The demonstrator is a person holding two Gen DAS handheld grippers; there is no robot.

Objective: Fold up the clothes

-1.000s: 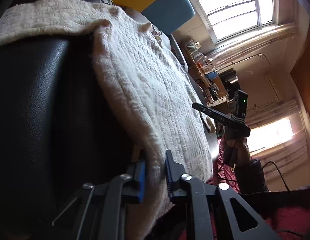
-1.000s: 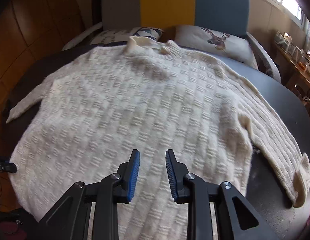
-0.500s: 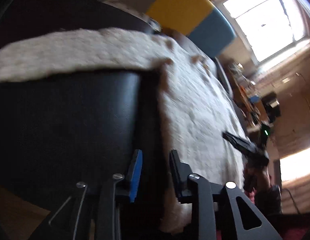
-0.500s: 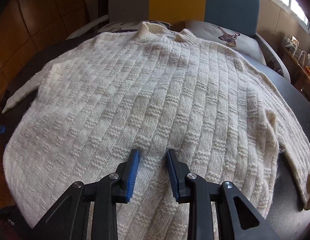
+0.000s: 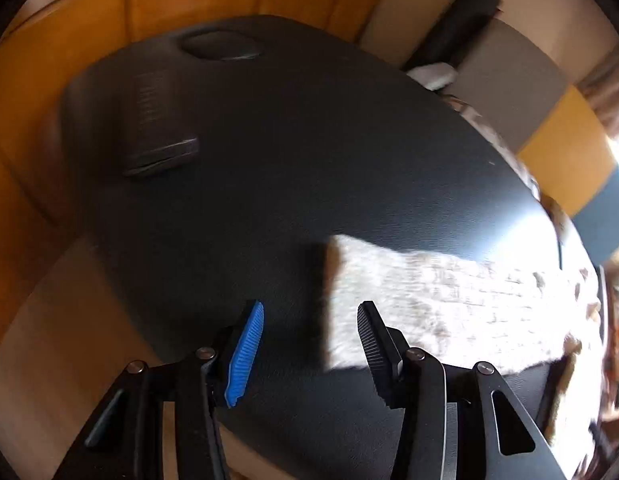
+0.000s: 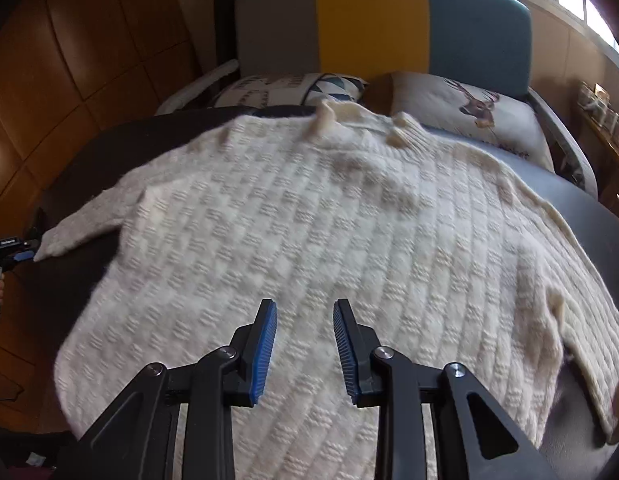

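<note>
A cream knitted sweater (image 6: 329, 240) lies flat, front up, on a dark round table (image 6: 613, 232), collar toward the sofa. My right gripper (image 6: 305, 320) is open and empty above the sweater's lower middle. In the left wrist view my left gripper (image 5: 309, 320) is open and empty just short of the cuff of the sweater's left sleeve (image 5: 429, 300), which lies on the table (image 5: 309, 140). The left gripper also shows at the left edge of the right wrist view (image 6: 17, 252), beside that cuff.
A sofa with a grey, yellow and teal back (image 6: 373, 24) and cushions (image 6: 469, 112) stands behind the table. Two dark flat objects (image 5: 157, 128) lie on the table's far left part. Wooden wall panels (image 6: 69, 60) run along the left.
My left gripper let go of the sweater's hem edge, opened wider and swung left to the sleeve cuff. My right gripper stayed open over the sweater and drew back a little.
</note>
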